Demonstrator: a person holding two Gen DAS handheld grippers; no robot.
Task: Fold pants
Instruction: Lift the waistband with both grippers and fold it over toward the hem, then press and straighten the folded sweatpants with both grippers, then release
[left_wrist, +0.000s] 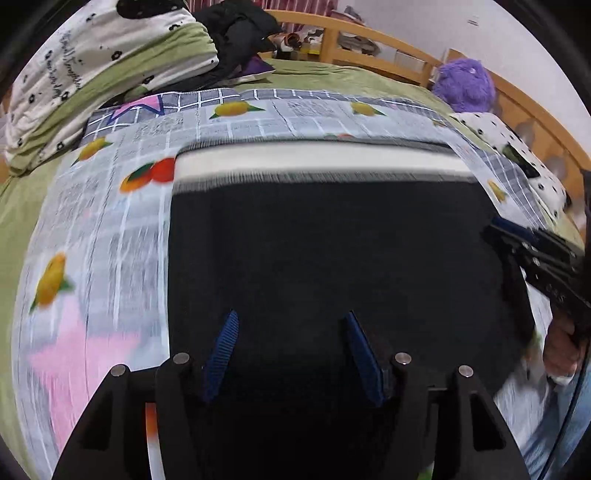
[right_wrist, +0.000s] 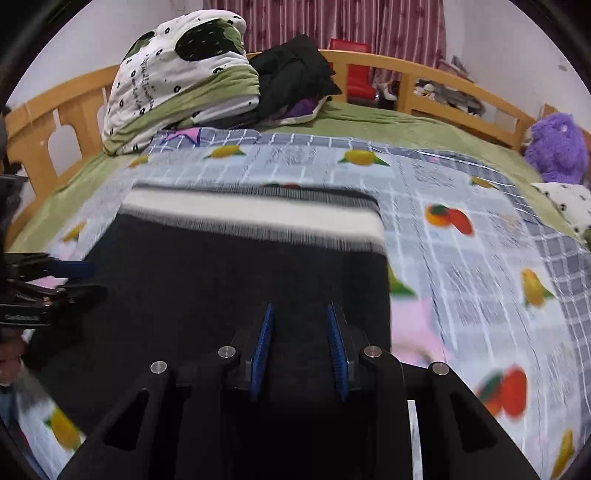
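Dark pants (left_wrist: 332, 251) were spread flat on a fruit-print sheet (left_wrist: 110, 229), white-striped end away from the grippers, apparently to be folded. The left gripper (left_wrist: 291, 354) and right gripper (right_wrist: 299, 347) were held low over the near edge, jaws parted; through the blur, no cloth seemed pinched.

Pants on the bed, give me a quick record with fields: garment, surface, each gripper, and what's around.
garment: black pants with white band, lying flat, blurred
surface: fruit-print sheet on bed
left gripper: open, over the pants
right gripper: open, narrower gap, over the pants
nearby: folded quilt, purple plush toy, wooden bed rail
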